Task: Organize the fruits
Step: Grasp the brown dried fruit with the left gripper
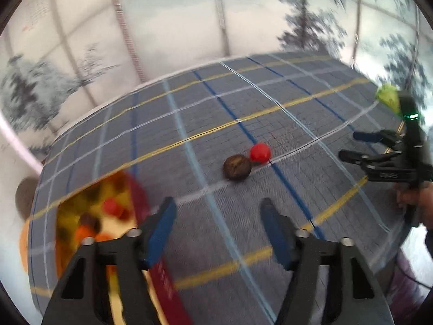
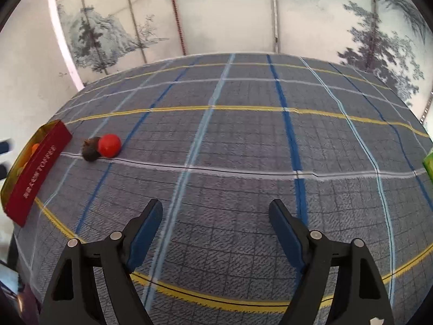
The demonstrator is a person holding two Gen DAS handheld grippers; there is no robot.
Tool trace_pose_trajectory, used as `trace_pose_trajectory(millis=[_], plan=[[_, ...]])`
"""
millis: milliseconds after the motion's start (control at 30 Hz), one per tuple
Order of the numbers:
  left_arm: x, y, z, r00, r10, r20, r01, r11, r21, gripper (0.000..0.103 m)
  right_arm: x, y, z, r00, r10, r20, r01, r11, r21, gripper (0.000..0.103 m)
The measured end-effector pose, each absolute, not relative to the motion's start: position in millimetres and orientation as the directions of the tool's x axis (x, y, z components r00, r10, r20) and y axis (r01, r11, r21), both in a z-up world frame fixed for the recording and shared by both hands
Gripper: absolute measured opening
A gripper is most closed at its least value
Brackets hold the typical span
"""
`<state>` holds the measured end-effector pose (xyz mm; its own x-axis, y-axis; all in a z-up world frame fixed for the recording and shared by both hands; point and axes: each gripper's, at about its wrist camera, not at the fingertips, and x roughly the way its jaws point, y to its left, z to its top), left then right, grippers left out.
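Observation:
A red round fruit [image 1: 259, 152] and a brown round fruit [image 1: 237, 167] lie touching each other on the plaid tablecloth [image 1: 216, 103]. My left gripper [image 1: 216, 216] hovers short of them, open, with only cloth between its blue pads. To its left stands a red box [image 1: 140, 197] holding several blurred orange, red and dark fruits. In the right wrist view the same red fruit [image 2: 109, 145] and brown fruit [image 2: 90, 149] lie far left, beside the red box [image 2: 40, 168]. My right gripper [image 2: 216, 211] is open over bare cloth, well right of them; it also shows as the right gripper [image 1: 349, 145].
A green object [image 1: 388, 97] sits at the table's right edge, seen again as a green object [image 2: 429, 163]. A painted screen [image 2: 216, 13] stands behind the table. A hand [image 1: 416, 197] holds the right gripper. Round orange and brown shapes lie beyond the table's left edge.

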<state>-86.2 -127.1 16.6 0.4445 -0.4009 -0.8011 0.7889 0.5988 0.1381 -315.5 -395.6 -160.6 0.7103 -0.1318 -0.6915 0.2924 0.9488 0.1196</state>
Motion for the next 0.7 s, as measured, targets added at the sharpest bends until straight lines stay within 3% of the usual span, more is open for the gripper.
trace_pose_trajectory(millis=[100,433,500,567,700], plan=[[-55.3,-161.3,-8.5,0.302,-0.401,-0.865,0.843,0.536,0.045,0.056,-316.9,-394.9,-159.2,0.734,-0.109,-0.671,0.275,0.950,0.147,0.080],[-25.4,-202.7,-44.0,0.237,-0.340,-0.910,0.872,0.488,0.045,0.056,-324.9,-388.5,-153.6,0.780,-0.047,-0.624,0.208,0.960,0.189,0.082],[-25.8,-207.1,-53.0,0.221,-0.332,-0.917,0.881,0.471,0.041,0.054,-325.7,-388.3,-152.9,0.785,-0.039,-0.618,0.201,0.960,0.195,0.082],[-23.3,-205.2,-52.8,0.190,-0.370,-0.909,0.876,0.482,-0.013,0.039,-325.7,-388.7,-152.8,0.787,-0.034,-0.616,0.196,0.961,0.197,0.083],[-33.7,-191.8,-45.1,0.238,-0.378,-0.895,0.810,0.586,-0.033,0.039,-324.9,-388.7,-153.5,0.784,-0.026,-0.621,0.191,0.961,0.202,0.083]])
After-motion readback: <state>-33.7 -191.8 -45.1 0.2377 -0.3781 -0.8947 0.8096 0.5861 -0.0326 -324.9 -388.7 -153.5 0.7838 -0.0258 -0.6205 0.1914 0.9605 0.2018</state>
